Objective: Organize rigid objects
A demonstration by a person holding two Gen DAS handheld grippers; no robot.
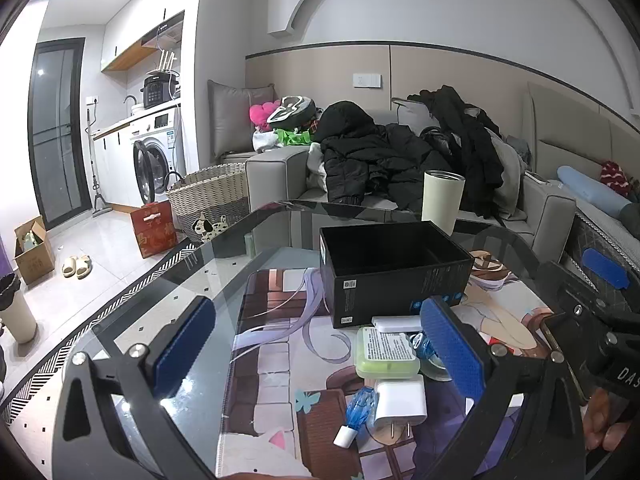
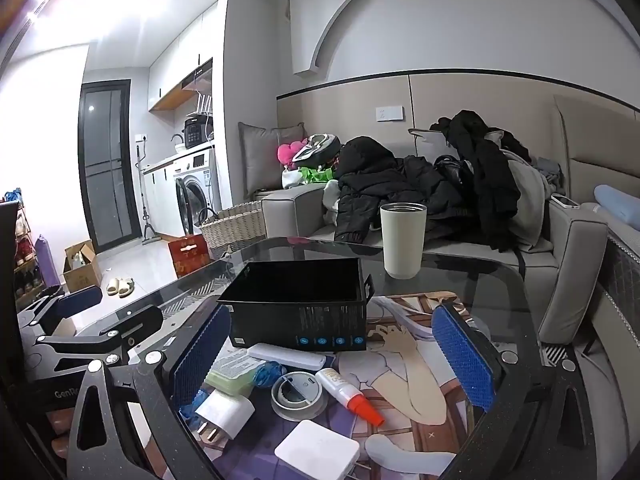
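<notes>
Nearest your right gripper (image 2: 336, 364) lies a flat white square adapter (image 2: 317, 450), and just beyond it a white plug charger (image 2: 224, 408), a round lid (image 2: 297, 393) and a small glue bottle (image 2: 348, 392) with an orange tip. All sit loose on the printed mat (image 2: 416, 384), in front of the empty black box (image 2: 298, 308) where they presumably belong. Both tools stand wide apart with nothing between the pads; your left gripper (image 1: 320, 356) hovers over the same pile, near the green case (image 1: 386, 354) and a blue clear-handled piece (image 1: 358, 410) whose exact nature I cannot make out.

These are light, hard plastic things, likely slick on their faces. Take the charger across its flat sides, clear of the prongs. The bottle should be pinched at mid-body, not the tapered tip. The flat adapter lies low on the mat, so grip it by opposite edges. The lid looks thin; close gently on its rim.
</notes>
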